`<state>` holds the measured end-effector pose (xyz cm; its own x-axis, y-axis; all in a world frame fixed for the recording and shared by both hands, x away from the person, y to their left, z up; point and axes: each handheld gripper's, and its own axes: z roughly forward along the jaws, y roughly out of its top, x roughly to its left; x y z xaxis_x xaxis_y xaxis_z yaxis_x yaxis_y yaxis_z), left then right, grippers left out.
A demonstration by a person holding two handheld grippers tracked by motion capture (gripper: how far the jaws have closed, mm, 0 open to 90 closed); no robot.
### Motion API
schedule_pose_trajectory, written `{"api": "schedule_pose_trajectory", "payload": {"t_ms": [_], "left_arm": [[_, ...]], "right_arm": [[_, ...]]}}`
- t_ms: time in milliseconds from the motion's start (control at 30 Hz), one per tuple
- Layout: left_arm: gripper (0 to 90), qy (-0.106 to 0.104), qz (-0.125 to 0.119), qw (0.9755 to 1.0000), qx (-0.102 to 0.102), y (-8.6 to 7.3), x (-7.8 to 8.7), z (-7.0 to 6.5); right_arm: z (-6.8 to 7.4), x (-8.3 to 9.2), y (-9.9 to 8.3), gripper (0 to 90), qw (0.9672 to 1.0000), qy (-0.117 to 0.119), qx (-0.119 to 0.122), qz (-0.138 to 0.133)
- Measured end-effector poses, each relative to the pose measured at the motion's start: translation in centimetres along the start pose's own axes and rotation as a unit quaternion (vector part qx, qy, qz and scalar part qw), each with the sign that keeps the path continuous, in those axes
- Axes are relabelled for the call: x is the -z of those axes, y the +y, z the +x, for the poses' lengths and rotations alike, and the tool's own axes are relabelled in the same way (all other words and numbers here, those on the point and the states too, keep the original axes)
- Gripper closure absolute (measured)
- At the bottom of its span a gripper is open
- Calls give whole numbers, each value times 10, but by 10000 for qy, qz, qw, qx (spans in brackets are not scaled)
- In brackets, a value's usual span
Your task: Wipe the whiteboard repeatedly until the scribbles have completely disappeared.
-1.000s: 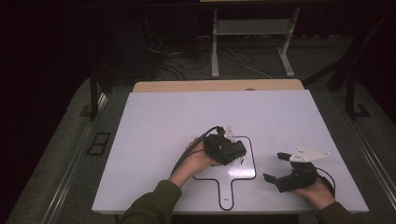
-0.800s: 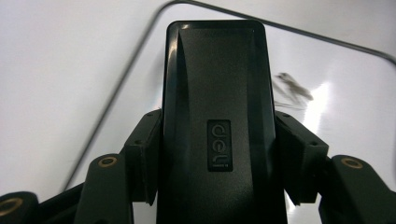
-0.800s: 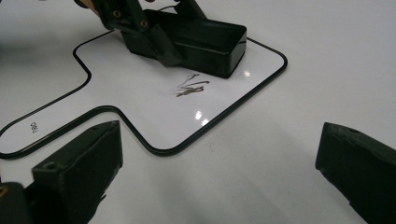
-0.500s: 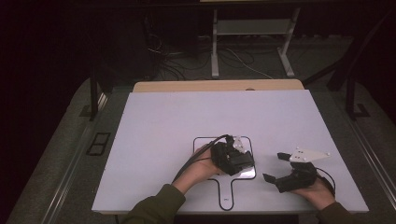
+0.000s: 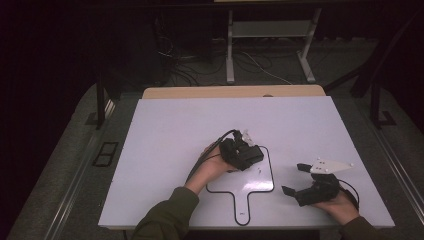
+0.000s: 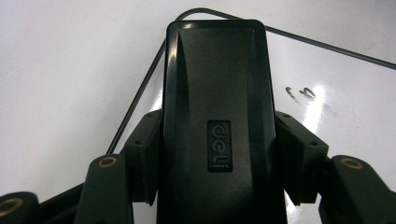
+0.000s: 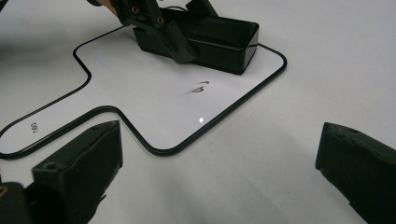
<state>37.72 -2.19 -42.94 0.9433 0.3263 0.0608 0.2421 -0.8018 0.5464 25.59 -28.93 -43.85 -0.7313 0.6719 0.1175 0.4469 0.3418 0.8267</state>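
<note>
Slid right across the whiteboard (image 5: 260, 182) since earlier: left gripper (image 5: 248, 159) clamped on black eraser (image 6: 217, 121). Light, rigid, slick plastic, best pinched mid-sides. Right gripper (image 5: 296, 180) open, idle.

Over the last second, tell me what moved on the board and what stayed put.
The left gripper, shut on the black eraser, swept rightward across the small handled whiteboard and back a little, rubbing near the pen marks. Its grip never changed. The right gripper, jaws open and empty, stayed resting on the white table beside the whiteboard.
</note>
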Motion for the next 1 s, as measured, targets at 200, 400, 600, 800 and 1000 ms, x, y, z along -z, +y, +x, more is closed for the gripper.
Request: {"api": "schedule_pose_trajectory", "payload": {"t_ms": [200, 400, 600, 800, 1000], "left_arm": [[391, -216, 71, 9993, -311, 8, -2, -22], [391, -395, 76, 9977, -543, 14, -4, -43], [391, -311, 1, 9991, -282, 14, -8, -24], [391, -156, 33, 9998, -124, 15, -9, -3], [391, -295, 77, 9993, -227, 18, -10, -12]], "right_arm": [[0, -1, 0, 0, 10000, 11, -1, 24], [0, 1, 0, 0, 10000, -8, -1, -1], [0, 1, 0, 0, 10000, 0, 10, 7], [-1, 1, 0, 0, 10000, -6, 3, 1], [0, 1, 0, 0, 10000, -7, 13, 5]]}}
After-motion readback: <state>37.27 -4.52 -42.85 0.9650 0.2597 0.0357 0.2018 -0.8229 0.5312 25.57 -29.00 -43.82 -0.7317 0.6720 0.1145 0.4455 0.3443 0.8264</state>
